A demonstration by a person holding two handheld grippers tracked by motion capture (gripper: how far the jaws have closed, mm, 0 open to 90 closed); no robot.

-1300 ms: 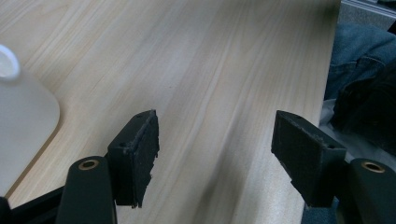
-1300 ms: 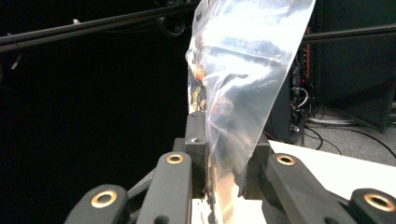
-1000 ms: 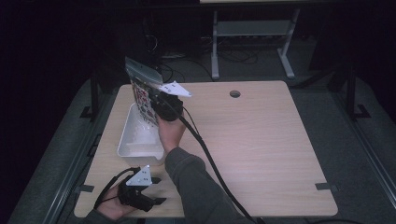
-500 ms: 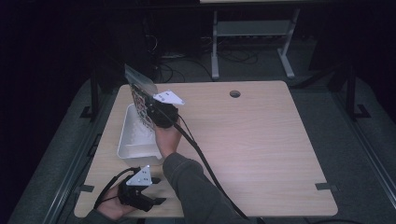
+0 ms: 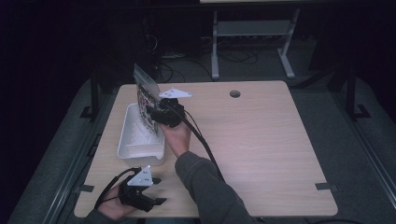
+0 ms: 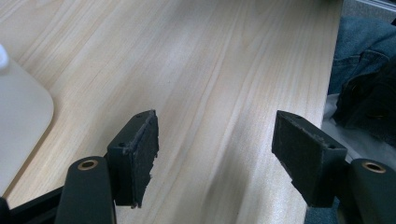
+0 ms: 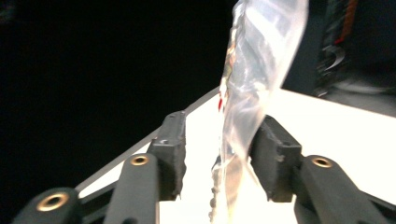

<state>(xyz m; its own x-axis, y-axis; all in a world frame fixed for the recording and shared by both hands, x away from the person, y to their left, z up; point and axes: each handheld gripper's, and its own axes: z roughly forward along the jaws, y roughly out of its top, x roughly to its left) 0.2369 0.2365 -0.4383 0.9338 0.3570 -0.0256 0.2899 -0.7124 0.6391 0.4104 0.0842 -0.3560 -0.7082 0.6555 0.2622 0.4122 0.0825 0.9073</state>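
A clear plastic bag (image 5: pixel 142 91) with a printed, red-flecked insert stands upright over the white tray (image 5: pixel 125 140) at the table's left. My right gripper (image 5: pixel 152 113) reaches the bag's lower part from the right. In the right gripper view the bag (image 7: pixel 261 51) hangs between the jaws of the right gripper (image 7: pixel 223 120). It rests against the right-hand jaw and stands clear of the other, so the gripper is open. My left gripper (image 5: pixel 159 191) lies low at the table's front left corner. It is the open left gripper (image 6: pixel 215 126), with bare wood between its jaws.
The tray's rounded corner (image 6: pixel 18 121) lies just left of the left gripper. A cable hole (image 5: pixel 235 94) sits near the table's far edge. The right gripper's cable (image 5: pixel 205 144) runs back along the sleeve. Bare wood (image 5: pixel 271 149) covers the table's right half.
The right gripper and the bag have come down and slightly left toward the tray. The left gripper has stayed put.
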